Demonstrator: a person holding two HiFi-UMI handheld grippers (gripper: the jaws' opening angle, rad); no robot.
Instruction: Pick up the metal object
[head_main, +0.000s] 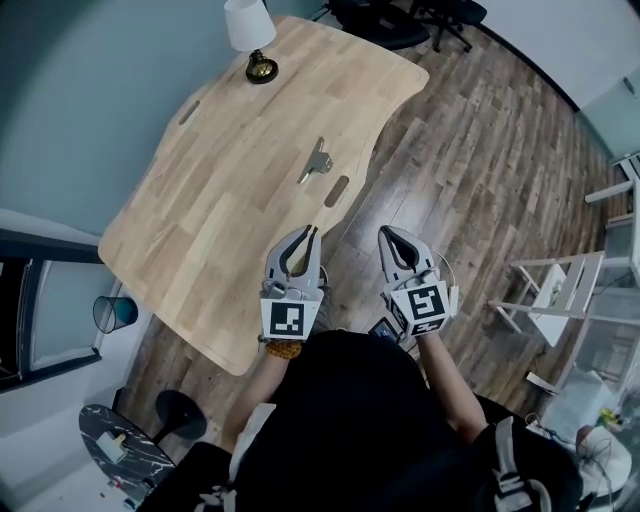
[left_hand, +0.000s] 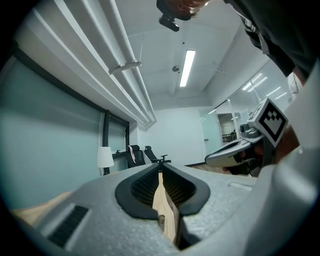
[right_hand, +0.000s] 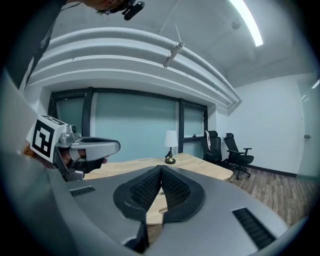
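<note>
The metal object (head_main: 316, 160), a small silvery clamp-like piece, lies on the light wooden table (head_main: 230, 210) near its right edge, just above a slot. My left gripper (head_main: 313, 232) hovers over the table's near right edge, below the object and apart from it, shut with nothing in it. My right gripper (head_main: 384, 232) is level with it over the floor, just off the table edge, also shut and empty. In the left gripper view the jaws (left_hand: 160, 169) meet at the tips. The right gripper view shows its jaws (right_hand: 161, 167) closed; the object is hidden there.
A white-shaded lamp (head_main: 255, 40) stands at the table's far end. Black office chairs (head_main: 400, 20) sit beyond it. White metal racks (head_main: 560, 290) stand on the wood floor at the right, a blue bin (head_main: 115, 312) at the left.
</note>
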